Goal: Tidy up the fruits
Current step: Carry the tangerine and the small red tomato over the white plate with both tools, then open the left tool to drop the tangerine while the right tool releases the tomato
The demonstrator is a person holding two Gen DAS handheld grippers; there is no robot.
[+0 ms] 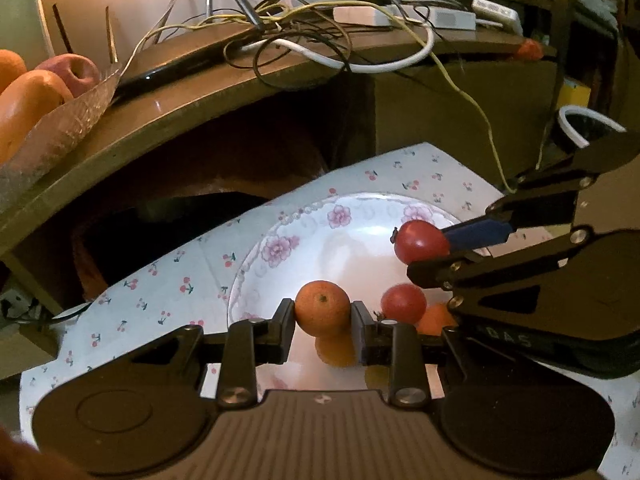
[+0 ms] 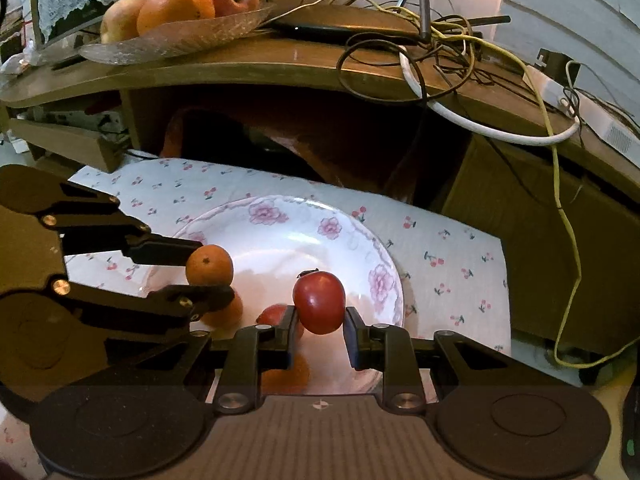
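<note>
My left gripper (image 1: 323, 316) is shut on a small orange mandarin (image 1: 322, 309) and holds it above a white plate with pink flowers (image 1: 280, 248). My right gripper (image 2: 320, 326) is shut on a red tomato (image 2: 319, 302) over the same plate (image 2: 280, 216). In the left wrist view the right gripper (image 1: 430, 248) comes in from the right with the tomato (image 1: 420, 241). In the right wrist view the left gripper (image 2: 208, 272) comes in from the left with the mandarin (image 2: 209, 266). A second tomato (image 1: 403, 304) and another mandarin (image 1: 436, 320) lie on the plate.
The plate sits on a cherry-print cloth (image 2: 440, 248). Behind it a wooden shelf (image 2: 280, 64) carries a glass dish (image 2: 176, 36) of oranges and apples, a dark tablet and tangled cables (image 2: 460, 40). A dark recess lies under the shelf.
</note>
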